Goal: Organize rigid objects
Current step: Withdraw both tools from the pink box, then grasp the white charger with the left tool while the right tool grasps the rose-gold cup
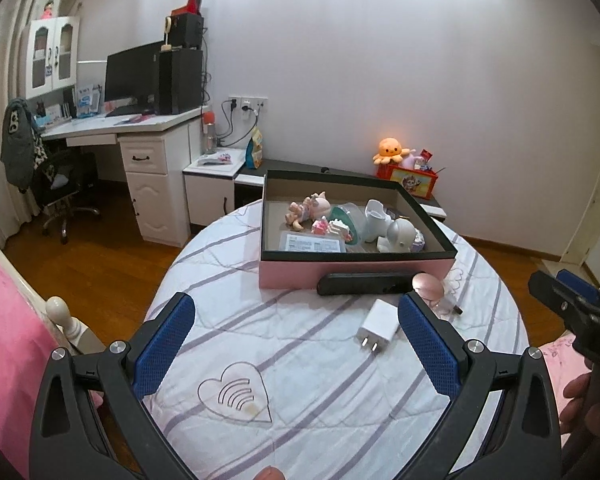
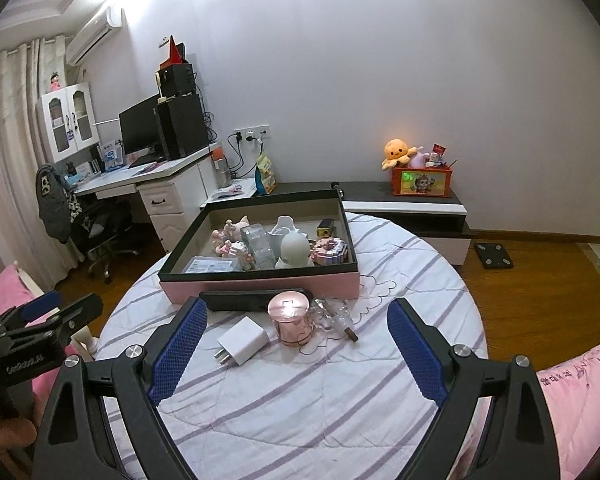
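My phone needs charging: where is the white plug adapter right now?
The white plug adapter lies on the striped bedcover in front of the pink box, just left of the pink jar in the right wrist view.

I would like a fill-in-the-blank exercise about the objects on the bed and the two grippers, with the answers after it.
1. The white charger lies on the striped bedcover, outside the ____ box.
2. The long black bar lies along the box's near wall, just behind the round ____ jar.
3. Both the left gripper and the right gripper are ____ and hold nothing.
4. The white figurine stands ____ the box.

Missing words: pink; pink; open; inside
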### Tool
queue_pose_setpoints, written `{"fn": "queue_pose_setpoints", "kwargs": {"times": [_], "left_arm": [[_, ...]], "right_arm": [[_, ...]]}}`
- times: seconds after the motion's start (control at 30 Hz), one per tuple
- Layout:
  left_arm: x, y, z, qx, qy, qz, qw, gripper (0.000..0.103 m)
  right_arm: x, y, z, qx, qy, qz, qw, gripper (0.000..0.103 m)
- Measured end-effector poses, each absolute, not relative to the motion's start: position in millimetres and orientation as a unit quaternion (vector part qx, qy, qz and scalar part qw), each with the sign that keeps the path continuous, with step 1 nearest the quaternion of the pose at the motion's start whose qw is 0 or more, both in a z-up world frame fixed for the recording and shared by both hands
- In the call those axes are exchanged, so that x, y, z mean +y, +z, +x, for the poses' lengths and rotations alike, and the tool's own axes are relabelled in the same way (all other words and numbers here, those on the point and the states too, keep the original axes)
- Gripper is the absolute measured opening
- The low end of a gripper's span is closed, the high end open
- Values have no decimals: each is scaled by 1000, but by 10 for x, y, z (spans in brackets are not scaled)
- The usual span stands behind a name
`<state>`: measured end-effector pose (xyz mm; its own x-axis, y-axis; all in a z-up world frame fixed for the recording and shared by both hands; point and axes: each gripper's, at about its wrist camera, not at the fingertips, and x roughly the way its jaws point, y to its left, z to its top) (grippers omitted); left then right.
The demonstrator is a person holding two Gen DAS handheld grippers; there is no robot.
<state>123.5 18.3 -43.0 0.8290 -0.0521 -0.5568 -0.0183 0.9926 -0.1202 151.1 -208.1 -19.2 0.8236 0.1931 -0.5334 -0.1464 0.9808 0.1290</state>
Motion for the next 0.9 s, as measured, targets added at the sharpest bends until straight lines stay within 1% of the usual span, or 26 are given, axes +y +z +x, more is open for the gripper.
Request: {"fn": "queue_pose_setpoints", "kwargs": {"times": [0.47, 0.9], "left_arm": [[144, -425, 1106, 286, -13, -56, 956, 103], [-240, -972, 1579, 359, -50, -26, 932, 103]], "right_arm": [[-2080, -201, 1445, 283, 92, 36, 954, 93], [-2179, -643, 1757, 348, 75, 44, 933, 93]]}}
